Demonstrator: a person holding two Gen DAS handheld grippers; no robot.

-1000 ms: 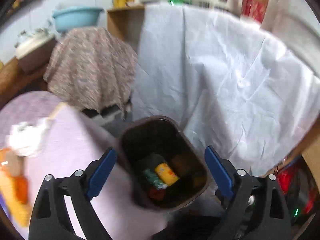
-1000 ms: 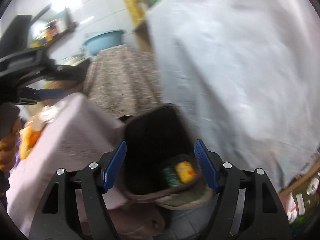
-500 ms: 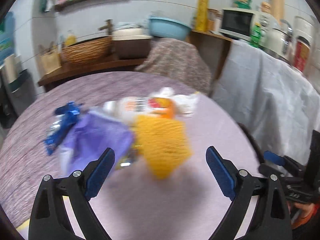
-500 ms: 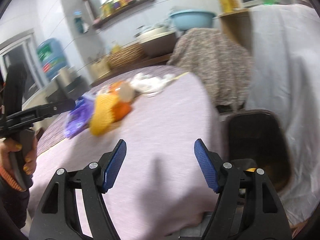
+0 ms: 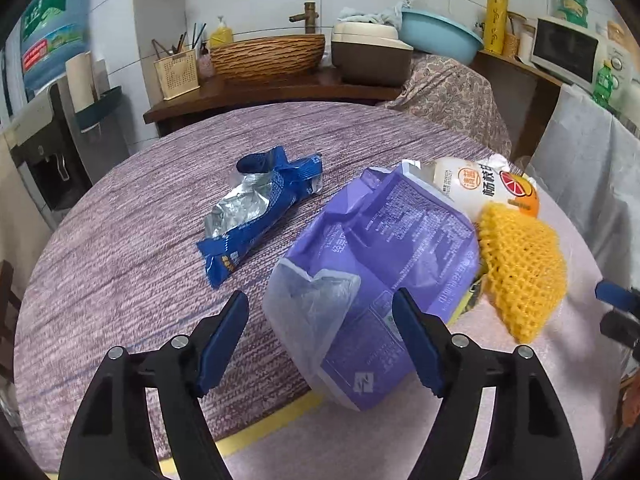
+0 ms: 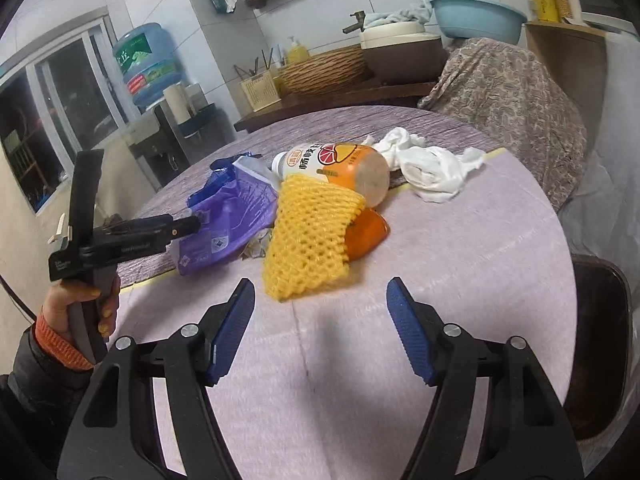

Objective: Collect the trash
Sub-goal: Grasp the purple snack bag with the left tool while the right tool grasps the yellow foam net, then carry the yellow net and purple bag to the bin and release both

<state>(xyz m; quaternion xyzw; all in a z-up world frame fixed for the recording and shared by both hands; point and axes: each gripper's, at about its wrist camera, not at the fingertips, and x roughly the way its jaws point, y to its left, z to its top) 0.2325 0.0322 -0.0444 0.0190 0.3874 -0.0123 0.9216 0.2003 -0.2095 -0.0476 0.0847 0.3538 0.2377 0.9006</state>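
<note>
On the round table [image 5: 120,248] lies a purple plastic bag [image 5: 380,264], its near end between the closing jaws of my left gripper [image 5: 320,320]; the pads do not touch it. Beyond it lie a crumpled blue wrapper [image 5: 260,208], a yellow foam net [image 5: 520,264] and an orange drink bottle [image 5: 480,188]. My right gripper [image 6: 320,300] hovers just short of the yellow net [image 6: 312,240], jaws closing on nothing. A crumpled white tissue [image 6: 428,168] lies behind the bottle [image 6: 340,164]. The left gripper [image 6: 188,224], held by a hand, reaches the purple bag [image 6: 228,220].
A dark trash bin [image 6: 600,340] stands beside the table's right edge. Behind the table runs a wooden counter [image 5: 260,92] with a wicker basket [image 5: 268,56], a blue basin [image 5: 440,36] and a microwave [image 5: 568,52]. A water dispenser [image 5: 48,92] stands at left.
Both views swung from the trash bin to the table. The left gripper came up to the purple bag and its jaws narrowed. The right gripper neared the yellow net, narrowing slightly.
</note>
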